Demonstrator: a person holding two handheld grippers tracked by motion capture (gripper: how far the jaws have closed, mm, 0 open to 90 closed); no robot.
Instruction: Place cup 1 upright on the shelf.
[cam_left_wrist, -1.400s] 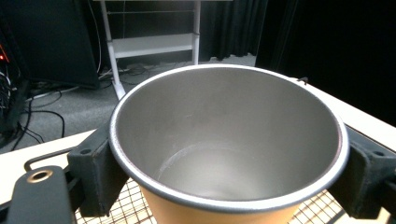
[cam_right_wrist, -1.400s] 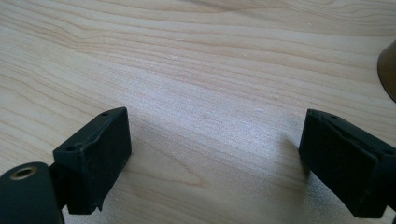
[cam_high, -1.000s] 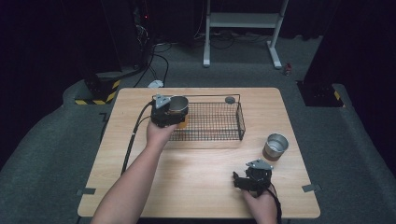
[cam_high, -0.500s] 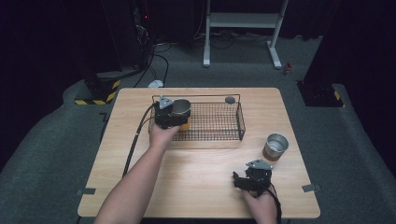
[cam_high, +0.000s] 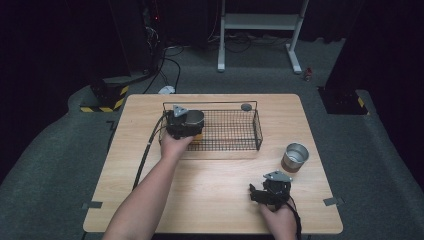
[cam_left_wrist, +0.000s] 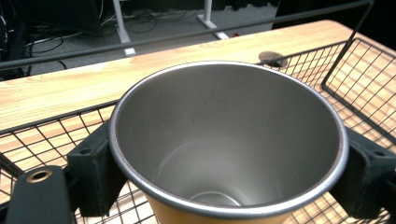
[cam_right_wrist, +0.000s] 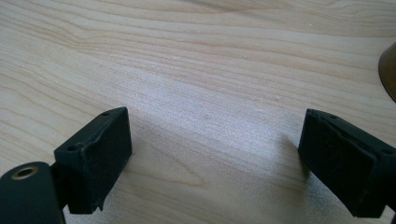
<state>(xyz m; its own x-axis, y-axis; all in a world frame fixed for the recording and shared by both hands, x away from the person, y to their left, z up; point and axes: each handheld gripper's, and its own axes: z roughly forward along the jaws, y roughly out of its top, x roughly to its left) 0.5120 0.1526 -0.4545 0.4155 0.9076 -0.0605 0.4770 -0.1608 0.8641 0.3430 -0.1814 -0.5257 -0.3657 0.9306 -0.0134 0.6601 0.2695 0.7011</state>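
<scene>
a dark room, grey carpet, cables on the floor behind, and a pale wooden surface (cam_high: 150, 175) in the middle of it. on the far half of the surface sits a black wire basket (cam_high: 235, 131).

the left claw (cam_high: 186, 123) is at the basket's left end, held by the person's left hand (cam_high: 172, 145), its cable trailing back down toward the near edge. its jaws are clamped on a steel cup (cam_high: 194, 120) with an orange-tinted outside; in the left gripper view the cup (cam_left_wrist: 229, 144) sits upright right between the two black jaws, one pressed to each side of its wall, mouth open to the camera, empty inside. basket mesh shows below and beyond the cup, so it hangs over the basket's floor; i can't tell if its base touches the wire. a small dark round disc (cam_high: 246, 107) lies past the claw, beyond the basket's far rail.

the right claw (cam_high: 256, 192) rests low near the front edge, jaws apart with bare wood between them in the right gripper view. a second steel cup (cam_high: 294, 157) stands just beyond it and to its right, well apart from the basket.
</scene>
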